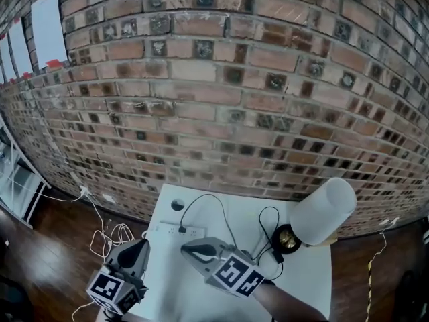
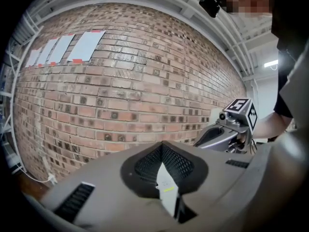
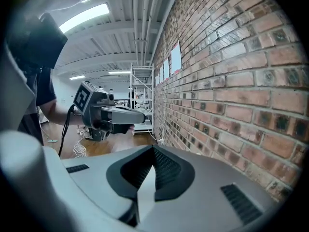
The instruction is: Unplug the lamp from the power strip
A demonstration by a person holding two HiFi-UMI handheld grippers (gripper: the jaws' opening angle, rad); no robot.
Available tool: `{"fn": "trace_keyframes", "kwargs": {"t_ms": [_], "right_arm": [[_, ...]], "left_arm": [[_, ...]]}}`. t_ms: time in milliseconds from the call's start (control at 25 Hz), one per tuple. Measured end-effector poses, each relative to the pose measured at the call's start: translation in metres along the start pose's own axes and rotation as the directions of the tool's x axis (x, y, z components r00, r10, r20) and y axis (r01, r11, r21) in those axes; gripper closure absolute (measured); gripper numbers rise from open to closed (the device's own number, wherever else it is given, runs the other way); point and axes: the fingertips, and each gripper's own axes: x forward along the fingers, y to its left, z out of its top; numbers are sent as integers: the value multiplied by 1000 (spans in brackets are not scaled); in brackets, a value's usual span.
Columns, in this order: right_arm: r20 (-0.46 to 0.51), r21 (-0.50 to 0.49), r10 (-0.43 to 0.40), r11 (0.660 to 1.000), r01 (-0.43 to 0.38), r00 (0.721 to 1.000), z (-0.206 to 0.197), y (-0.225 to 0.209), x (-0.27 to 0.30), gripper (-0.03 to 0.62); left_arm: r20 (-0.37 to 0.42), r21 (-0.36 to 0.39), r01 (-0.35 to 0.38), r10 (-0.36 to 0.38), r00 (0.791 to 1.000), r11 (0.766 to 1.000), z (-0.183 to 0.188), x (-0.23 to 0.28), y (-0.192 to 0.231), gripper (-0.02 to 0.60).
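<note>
A white power strip [image 1: 175,232] lies on the white table [image 1: 201,300] near the brick wall. A black plug [image 1: 181,230] sits in it, and its black cord [image 1: 224,220] loops over to the lamp. The lamp has a white shade [image 1: 323,212] and a brass base [image 1: 288,239] and stands at the table's right. My left gripper [image 1: 142,248] hovers at the table's left edge, jaws shut and empty [image 2: 162,146]. My right gripper [image 1: 189,249] points at the strip from just in front of it, jaws also shut on nothing [image 3: 153,149]. Each gripper view shows the other gripper beside it.
Brick wall [image 1: 221,113] directly behind the table. A round cable hole [image 1: 177,205] is in the tabletop behind the strip. White cables [image 1: 110,237] lie coiled on the wooden floor to the left, running to a wall plug [image 1: 86,192]. White papers [image 1: 48,25] hang on the wall.
</note>
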Motion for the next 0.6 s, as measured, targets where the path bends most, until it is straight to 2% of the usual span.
{"fn": "trace_keyframes", "kwargs": {"t_ms": [280, 600], "right_arm": [[-17, -12, -25, 1000, 25, 1000, -11, -21, 11, 594], [-99, -13, -38, 999, 37, 994, -41, -36, 31, 594]], "left_arm": [[-48, -10, -1, 0, 999, 1000, -4, 30, 11, 565], [-90, 40, 23, -19, 996, 999, -37, 59, 23, 565]]}}
